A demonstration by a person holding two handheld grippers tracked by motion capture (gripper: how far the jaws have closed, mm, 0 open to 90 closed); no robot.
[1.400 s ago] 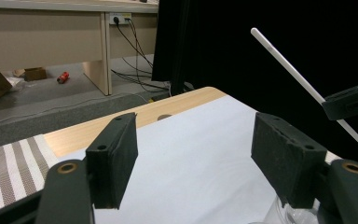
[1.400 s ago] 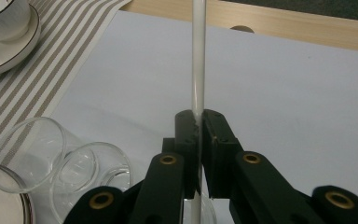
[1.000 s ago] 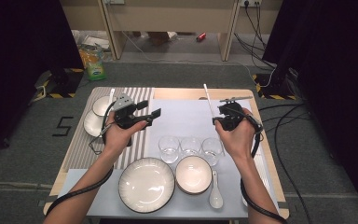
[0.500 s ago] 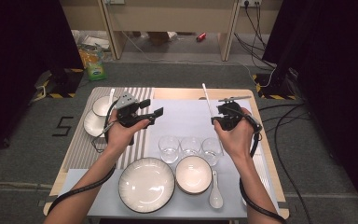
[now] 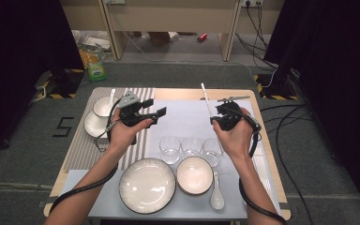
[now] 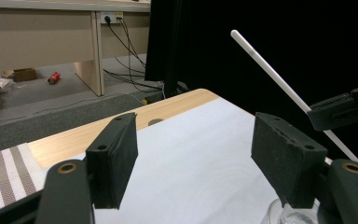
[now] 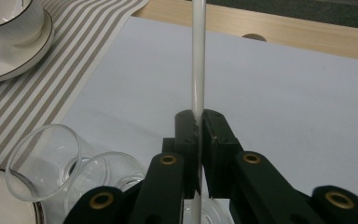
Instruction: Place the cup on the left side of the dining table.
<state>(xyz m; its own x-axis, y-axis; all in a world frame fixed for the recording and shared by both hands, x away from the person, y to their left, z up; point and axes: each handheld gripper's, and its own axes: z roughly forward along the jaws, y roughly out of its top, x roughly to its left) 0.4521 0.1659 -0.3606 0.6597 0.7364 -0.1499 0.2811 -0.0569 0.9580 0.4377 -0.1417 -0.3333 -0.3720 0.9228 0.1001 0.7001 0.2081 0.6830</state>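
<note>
My right gripper [image 5: 214,118] [image 7: 198,122] is shut on a thin white stick [image 5: 205,97] [image 7: 199,56]. The stick runs between its pads, slants up past the tips toward the far edge and reaches down behind the jaws toward the glasses. My left gripper [image 5: 155,108] [image 6: 196,154] hovers above the left part of the white mat [image 5: 187,122], its jaws wide apart with nothing between them. In the left gripper view the white stick [image 6: 270,70] and the right gripper [image 6: 345,109] show at the right.
Three clear glasses [image 5: 191,146] stand in a row at mid-table. A large plate [image 5: 146,185], a bowl [image 5: 194,175] and a ceramic spoon [image 5: 216,197] lie near the front edge. A cup on a saucer [image 5: 102,112] sits on the striped mat [image 5: 86,145].
</note>
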